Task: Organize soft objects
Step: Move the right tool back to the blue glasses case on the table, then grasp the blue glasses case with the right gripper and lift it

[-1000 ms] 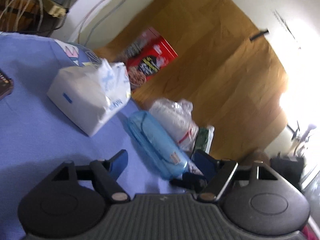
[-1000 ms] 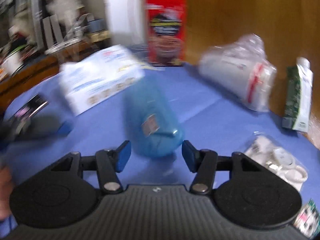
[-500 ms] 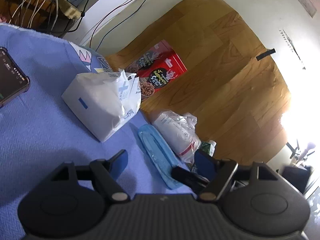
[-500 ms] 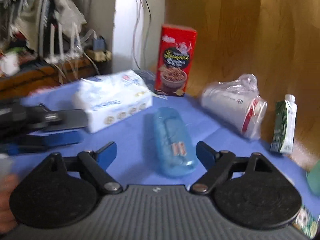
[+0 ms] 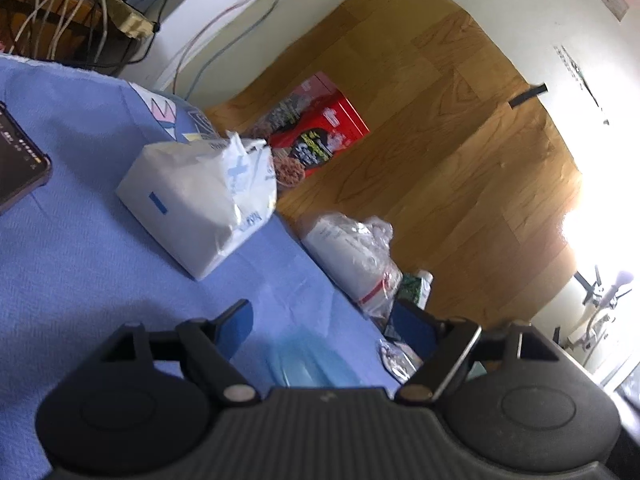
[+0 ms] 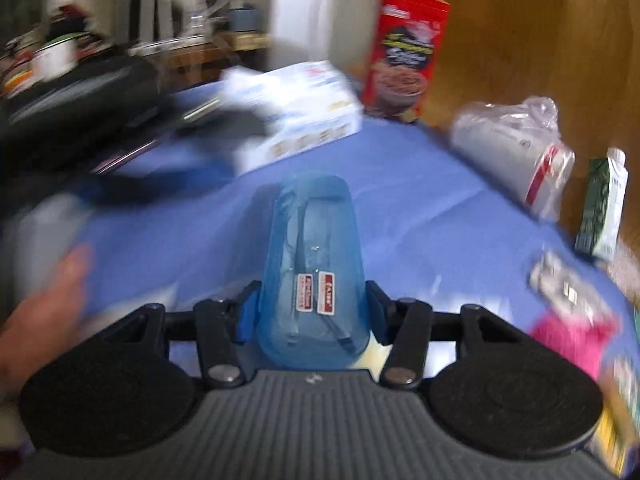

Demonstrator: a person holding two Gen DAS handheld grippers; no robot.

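Observation:
My right gripper (image 6: pixel 310 314) is shut on a translucent blue soft pouch (image 6: pixel 314 256) with red labels, gripping its near end; the pouch points away over the blue cloth. In the left wrist view the same pouch (image 5: pixel 316 364) shows blurred just in front of my left gripper (image 5: pixel 326 324), which is open and empty above the cloth. A white tissue pack (image 5: pixel 200 196) lies further back, also in the right wrist view (image 6: pixel 296 108). A clear bag of white goods (image 5: pixel 356 252) lies at the table's edge, also in the right wrist view (image 6: pixel 516 148).
A red cereal box (image 6: pixel 408 48) stands at the back. A green carton (image 6: pixel 602 204) stands at the right edge. A phone (image 5: pixel 20 168) lies far left. Small packets (image 6: pixel 564 280) and a pink item (image 6: pixel 572 336) lie at right. A hand (image 6: pixel 40 308) shows left.
My right gripper moved forward and closed on the blue pouch's near end, and the pouch now sits nearer my left gripper. The left gripper stayed open.

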